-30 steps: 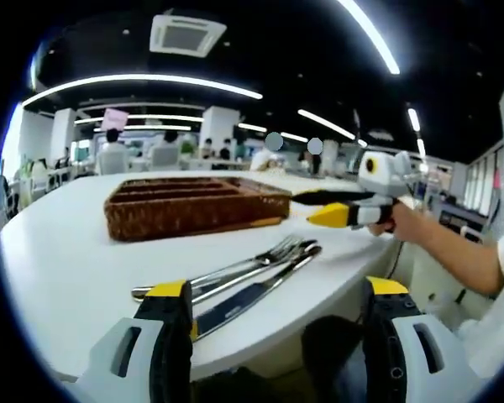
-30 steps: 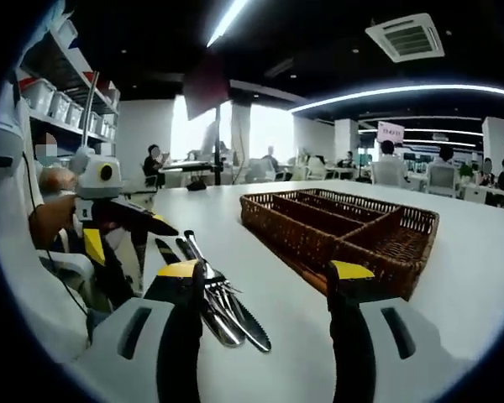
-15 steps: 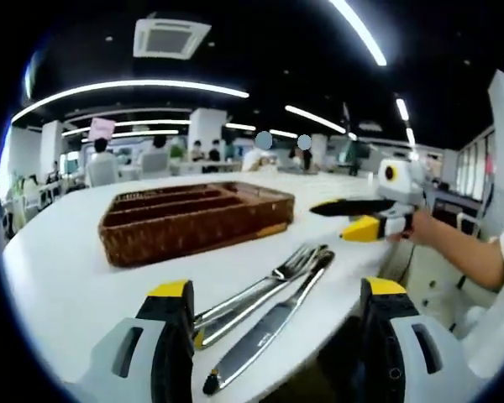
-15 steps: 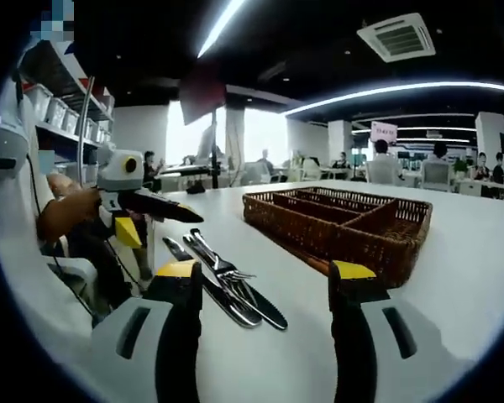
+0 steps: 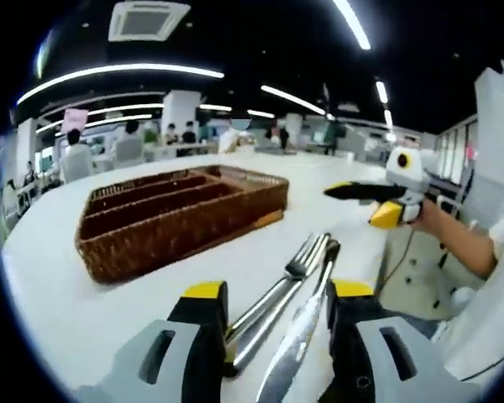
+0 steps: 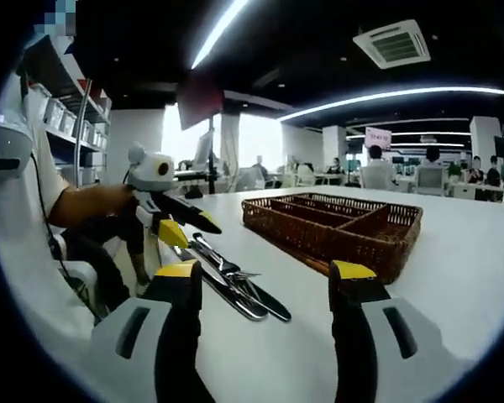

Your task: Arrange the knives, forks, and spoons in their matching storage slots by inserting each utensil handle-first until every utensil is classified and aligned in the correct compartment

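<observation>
Step in hand, as I read it: first pick. Nothing is sorted yet; the cutlery lies loose on the table.

Left gripper: jaws wide, nothing gripped, low over the near ends of the cutlery. In the left gripper view the handles run up between the two jaws: fork on the left, knife toward the right jaw, another piece alongside, probably a spoon, partly hidden. The pieces touch and overlap, so exact count is hard to tell. In the right gripper view this gripper sits over the far end of the pile.

Right gripper: jaws wide, empty, hovering above the table on the opposite side of the pile. The cutlery bundle lies just ahead of its left jaw.

Tray: wicker, with long parallel slots and a cross slot at one end. It sits beyond the cutlery, near but apart. The slots look empty from here, though the floors are partly hidden by the walls.

Far: other tables, seated people, ceiling light strips.

Next move, my call: the left jaws need to come down on one handle only and close. The risk is pinching two touching pieces at once. Then carry it to the tray and insert it handle-first in the matching slot.
</observation>
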